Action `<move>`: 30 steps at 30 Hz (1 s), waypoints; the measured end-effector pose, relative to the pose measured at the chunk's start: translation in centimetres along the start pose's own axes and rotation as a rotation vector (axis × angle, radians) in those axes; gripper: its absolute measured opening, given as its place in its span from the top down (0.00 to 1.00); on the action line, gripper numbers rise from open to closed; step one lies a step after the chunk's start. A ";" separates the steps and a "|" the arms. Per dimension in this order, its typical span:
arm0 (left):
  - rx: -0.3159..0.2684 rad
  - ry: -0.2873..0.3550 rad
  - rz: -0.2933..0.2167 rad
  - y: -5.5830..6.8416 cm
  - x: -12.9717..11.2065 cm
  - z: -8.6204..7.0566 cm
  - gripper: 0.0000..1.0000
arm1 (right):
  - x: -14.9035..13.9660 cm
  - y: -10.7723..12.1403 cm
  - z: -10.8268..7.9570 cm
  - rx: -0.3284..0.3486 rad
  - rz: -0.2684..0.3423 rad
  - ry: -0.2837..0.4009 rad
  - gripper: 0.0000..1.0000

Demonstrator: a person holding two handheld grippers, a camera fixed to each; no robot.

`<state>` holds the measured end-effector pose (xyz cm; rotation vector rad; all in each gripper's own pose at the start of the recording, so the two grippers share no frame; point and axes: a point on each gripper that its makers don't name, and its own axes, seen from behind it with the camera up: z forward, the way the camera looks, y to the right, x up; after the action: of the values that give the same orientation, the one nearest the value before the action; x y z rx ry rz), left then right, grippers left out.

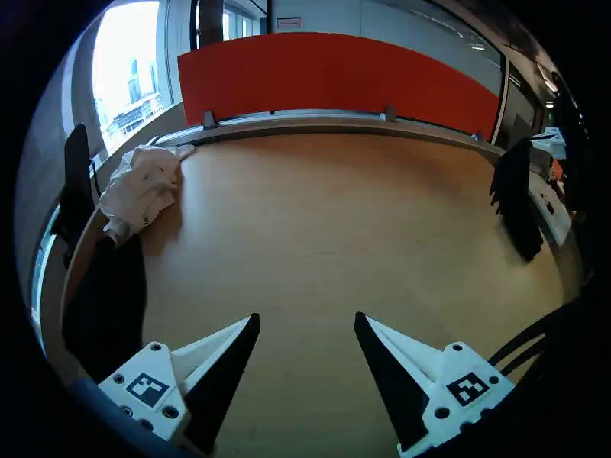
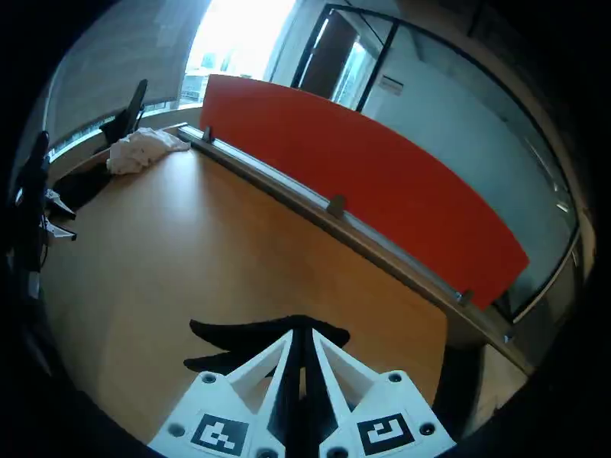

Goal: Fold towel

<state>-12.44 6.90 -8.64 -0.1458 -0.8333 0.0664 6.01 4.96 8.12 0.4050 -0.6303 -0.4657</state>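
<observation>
So the left gripper (image 1: 306, 316) was hanging low over the bench (image 1: 328, 221), pointed straight across it at the red divider (image 1: 336, 72) along the far edge. Its fingers (image 1: 225, 355) were spread wide with nothing between them, just bare wood.

The right gripper (image 2: 304, 331) was the opposite: fingers pressed together tip to tip, gripping nothing. It sat close above the bench near the front edge, and in the right gripper view the divider ran diagonally, so it was turned at an angle to that far edge. There was a dark shadow (image 2: 229, 332) on the wood right under the tips.

The towel (image 1: 141, 187) was a crumpled white heap way off in the far left corner of the bench, just beside the divider's end and well apart from both grippers. Not flattened at all, no fold in it.

A black chair (image 1: 103, 305) was pushed up at the left edge below the towel, and another dark one (image 1: 515, 195) stood at the right edge. A bright window (image 1: 126, 76) was behind the towel corner.
</observation>
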 end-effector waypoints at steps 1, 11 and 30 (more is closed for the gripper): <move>0.000 -0.001 0.001 0.0 0.0 0.0 0.08 | -0.1 0.4 0.0 -0.005 0.002 -0.003 0.96; 0.008 -0.009 0.010 0.0 0.0 0.0 0.08 | -1.5 3.9 0.2 -0.046 0.024 -0.027 0.96; 0.017 -0.016 0.023 0.5 0.0 0.1 0.08 | -4.7 8.0 0.1 -0.093 0.066 -0.072 0.96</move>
<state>-12.47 7.37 -8.64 -0.1388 -0.8474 0.0965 4.94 13.96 9.92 0.2795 -0.6871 -0.4465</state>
